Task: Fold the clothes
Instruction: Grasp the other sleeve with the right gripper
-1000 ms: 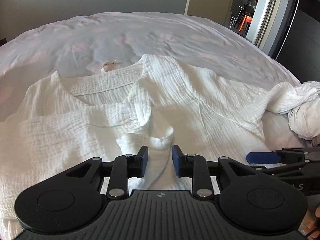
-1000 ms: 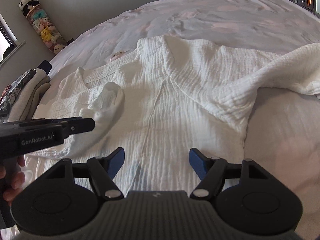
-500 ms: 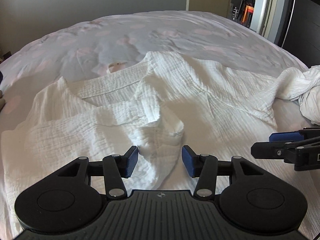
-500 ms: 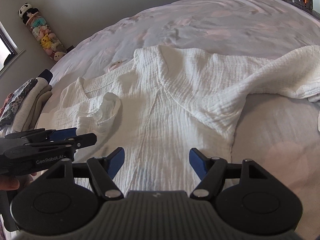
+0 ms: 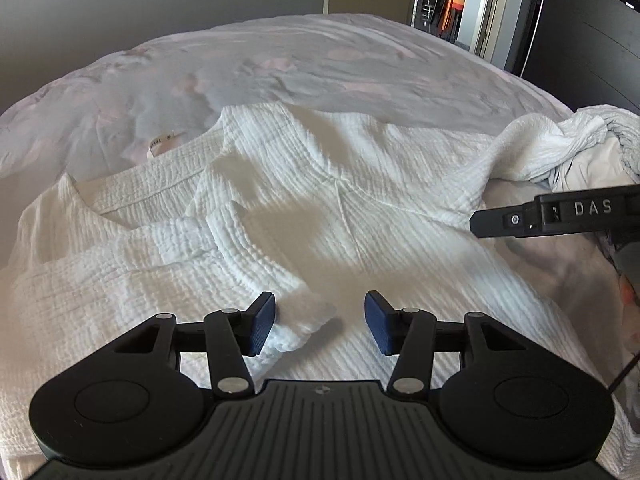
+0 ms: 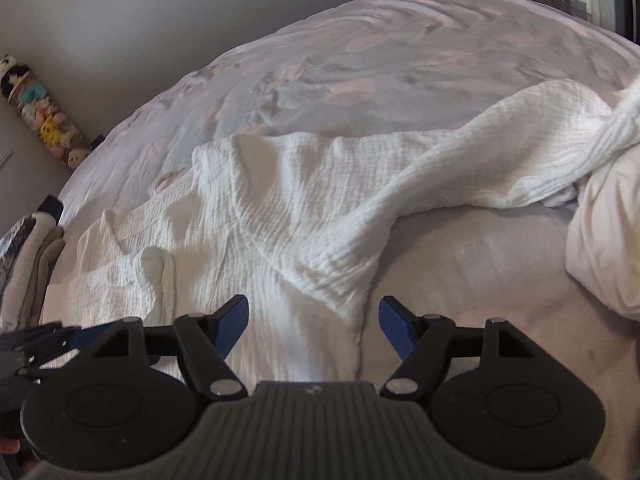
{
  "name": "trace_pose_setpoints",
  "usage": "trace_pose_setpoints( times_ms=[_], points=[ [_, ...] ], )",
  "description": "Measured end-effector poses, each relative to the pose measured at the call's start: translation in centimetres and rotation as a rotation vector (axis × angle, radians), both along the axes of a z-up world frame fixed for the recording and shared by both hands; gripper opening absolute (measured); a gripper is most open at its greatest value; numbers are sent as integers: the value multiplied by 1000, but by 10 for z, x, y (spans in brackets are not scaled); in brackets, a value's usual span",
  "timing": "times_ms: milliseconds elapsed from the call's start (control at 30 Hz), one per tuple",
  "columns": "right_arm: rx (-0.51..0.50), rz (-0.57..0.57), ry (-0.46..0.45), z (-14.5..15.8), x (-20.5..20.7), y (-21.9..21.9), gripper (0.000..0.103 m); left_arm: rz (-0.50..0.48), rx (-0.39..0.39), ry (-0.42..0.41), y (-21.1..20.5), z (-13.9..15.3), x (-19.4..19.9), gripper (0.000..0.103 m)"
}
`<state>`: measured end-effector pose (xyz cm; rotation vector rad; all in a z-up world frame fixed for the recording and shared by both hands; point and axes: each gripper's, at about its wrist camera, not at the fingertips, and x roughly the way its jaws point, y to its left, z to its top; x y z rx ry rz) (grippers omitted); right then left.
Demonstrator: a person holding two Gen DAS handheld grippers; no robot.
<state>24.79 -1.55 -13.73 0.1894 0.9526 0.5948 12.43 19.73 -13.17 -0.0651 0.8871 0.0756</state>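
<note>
One white crinkled cotton shirt [image 5: 360,216] lies spread on the grey patterned bed [image 5: 280,72], left sleeve [image 5: 224,256] folded in. My left gripper [image 5: 319,322] hangs wide over the cuff, empty; my right gripper [image 6: 313,326], wide too, lines up at the right underarm.

- The left black two-finger gripper with blue pads [image 5: 319,322] hangs low, its jaws spread apart, gripping nothing.
- The right black two-finger gripper with blue pads [image 6: 313,326] is likewise spread wide, gripping nothing; it shows side-on from the left wrist [image 5: 556,216].
</note>
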Motion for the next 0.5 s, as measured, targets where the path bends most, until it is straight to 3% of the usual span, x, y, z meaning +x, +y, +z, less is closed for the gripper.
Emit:
trace_pose_setpoints(
  times_ms=[167, 367, 500],
  points=[
    [49, -189, -6, 7, 17, -39, 74, 30, 16, -25, 4, 16, -6, 48],
    [-8, -427, -155, 37, 16, -87, 73, 81, 26, -2, 15, 16, -22, 48],
    [11, -539, -160, 37, 18, -111, 65, 111, 26, 13, 22, 11, -34, 48]
  ],
)
